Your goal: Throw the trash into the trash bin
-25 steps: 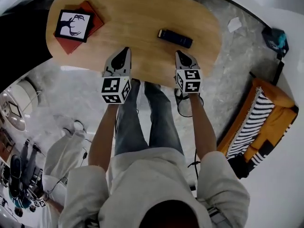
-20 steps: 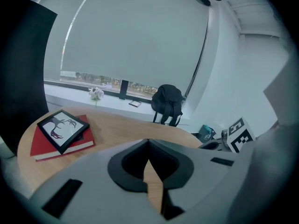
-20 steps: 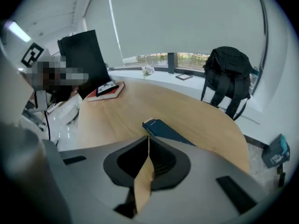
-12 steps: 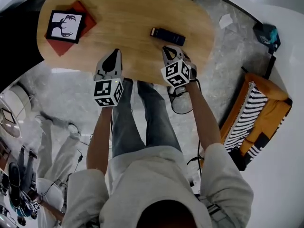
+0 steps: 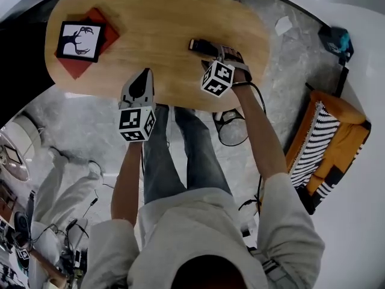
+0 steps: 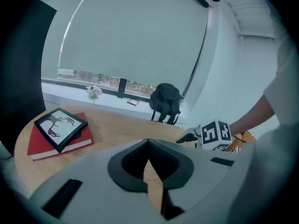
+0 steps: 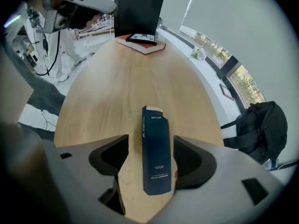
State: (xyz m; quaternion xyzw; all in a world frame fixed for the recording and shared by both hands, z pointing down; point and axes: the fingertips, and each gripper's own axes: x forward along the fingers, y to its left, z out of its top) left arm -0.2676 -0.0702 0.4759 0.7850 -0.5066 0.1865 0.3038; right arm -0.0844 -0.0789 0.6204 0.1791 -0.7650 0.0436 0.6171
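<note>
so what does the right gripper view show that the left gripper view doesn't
Only the right gripper view: a dark blue box lying between the jaws of the right gripper, which have just been opening and stand open around it. Only the left gripper view: the left gripper, jaws shut on nothing, and the right gripper's marker cube. Both: the wooden table, the red book with a framed picture on top, and a black backpack.

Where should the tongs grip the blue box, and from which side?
Across its two long edges, mid-length, from above: the box lies flat on the table, long and narrow. The right tongs, jaws just opening, straddle it.
</note>
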